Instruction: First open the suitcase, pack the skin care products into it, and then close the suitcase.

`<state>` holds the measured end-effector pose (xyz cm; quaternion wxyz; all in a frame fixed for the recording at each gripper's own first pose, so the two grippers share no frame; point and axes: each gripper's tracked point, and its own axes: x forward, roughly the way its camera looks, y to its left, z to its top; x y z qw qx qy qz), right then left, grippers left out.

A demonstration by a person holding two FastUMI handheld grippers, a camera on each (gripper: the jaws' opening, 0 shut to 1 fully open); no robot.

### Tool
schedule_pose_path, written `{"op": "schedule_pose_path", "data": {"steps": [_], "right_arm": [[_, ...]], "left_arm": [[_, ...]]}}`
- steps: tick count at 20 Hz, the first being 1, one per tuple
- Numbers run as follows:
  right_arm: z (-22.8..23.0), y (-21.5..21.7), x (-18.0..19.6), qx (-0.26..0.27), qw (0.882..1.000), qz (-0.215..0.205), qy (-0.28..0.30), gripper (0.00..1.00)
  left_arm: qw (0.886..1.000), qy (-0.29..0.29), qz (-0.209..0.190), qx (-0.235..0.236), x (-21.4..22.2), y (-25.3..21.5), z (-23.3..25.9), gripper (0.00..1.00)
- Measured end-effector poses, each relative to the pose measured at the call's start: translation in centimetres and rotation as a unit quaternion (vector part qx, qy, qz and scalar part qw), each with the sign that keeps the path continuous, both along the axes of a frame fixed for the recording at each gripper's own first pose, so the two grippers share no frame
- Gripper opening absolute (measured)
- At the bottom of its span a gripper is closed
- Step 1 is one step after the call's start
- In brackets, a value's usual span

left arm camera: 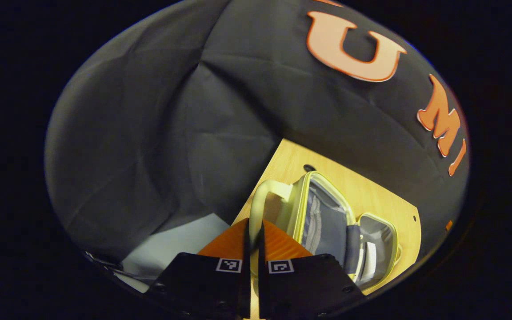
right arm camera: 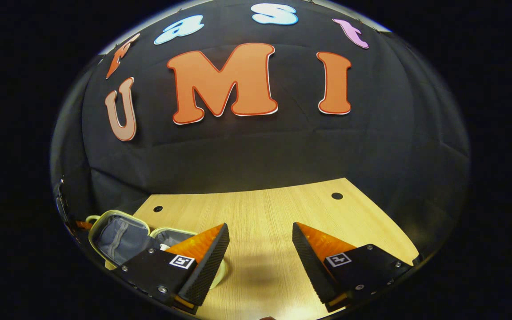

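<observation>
Closing step, seemingly: left gripper (left arm camera: 253, 231) clamped on suitcase (left arm camera: 327, 218) handle (left arm camera: 262, 195), right gripper (right arm camera: 260, 240) spread idle. Next: swing lid shut.

A booth of black cloth and pale wood.
Creased black cloth (right arm camera: 256, 146) forms the wall behind a light wooden table (right arm camera: 260, 213), its top marked by small dark round holes (right arm camera: 337, 196).
</observation>
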<state>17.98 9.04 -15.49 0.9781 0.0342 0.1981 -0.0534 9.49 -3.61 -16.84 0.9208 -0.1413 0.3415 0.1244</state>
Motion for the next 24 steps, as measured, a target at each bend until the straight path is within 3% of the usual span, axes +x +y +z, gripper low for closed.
{"op": "schedule_pose_path", "data": {"steps": [4, 9, 17, 20, 24], "right_arm": [[1.6, -0.8, 0.8, -0.018, 0.999, 0.024, -0.034, 0.92], [2.6, -2.3, 1.1, -0.028, 0.997, 0.048, -0.060, 0.93], [3.1, -6.1, 0.2, -0.021, 0.995, 0.060, -0.076, 0.93], [2.4, -7.5, -0.5, -0.012, 0.996, 0.059, -0.068, 0.93], [1.6, -8.4, -2.4, -0.008, 0.997, 0.057, -0.055, 0.93]], "left_arm": [[0.998, -0.044, -0.015, 0.037, -0.4, -4.3, 6.2, 0.07], [0.994, -0.096, -0.035, 0.046, -1.0, -11.7, 12.0, 0.07], [0.987, -0.115, -0.067, 0.095, -3.1, -21.0, 15.6, 0.07], [0.980, -0.113, -0.100, 0.129, -3.2, -25.3, 16.1, 0.07], [0.973, -0.115, -0.145, 0.135, -2.2, -31.4, 15.7, 0.07]]}}
